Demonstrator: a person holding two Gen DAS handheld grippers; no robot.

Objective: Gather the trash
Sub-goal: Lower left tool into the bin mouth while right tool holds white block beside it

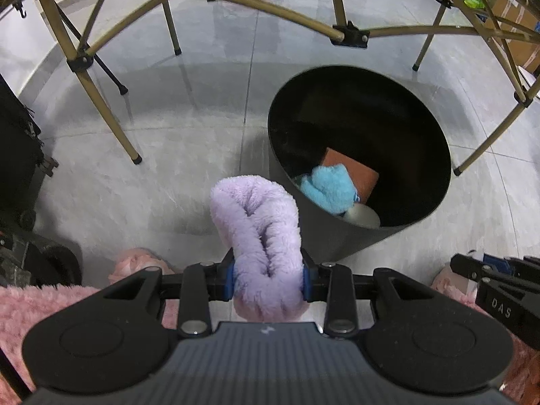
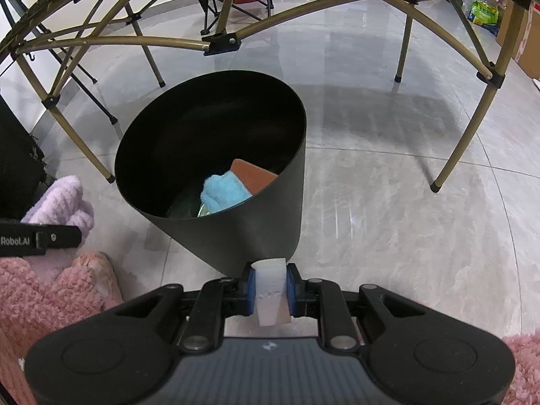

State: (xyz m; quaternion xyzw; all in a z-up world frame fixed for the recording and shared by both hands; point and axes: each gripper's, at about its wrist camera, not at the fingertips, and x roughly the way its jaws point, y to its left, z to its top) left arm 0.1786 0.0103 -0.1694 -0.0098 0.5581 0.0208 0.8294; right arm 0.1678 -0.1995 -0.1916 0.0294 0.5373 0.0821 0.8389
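Both grippers are carrying trash near the black bin (image 2: pixel 216 141): left gripper (image 1: pixel 268 278) clamping a lilac fluffy cloth (image 1: pixel 261 236), right gripper (image 2: pixel 270 290) pinching a white scrap (image 2: pixel 271 290); next, each needs positioning over the rim and releasing.

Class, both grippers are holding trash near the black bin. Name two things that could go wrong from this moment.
1. The left gripper holds the floppy purple cloth short of the black bin; released here, it would likely land on the floor.
2. The right gripper pinches a small white piece near the bin's outer wall, not over the opening; it could miss too.
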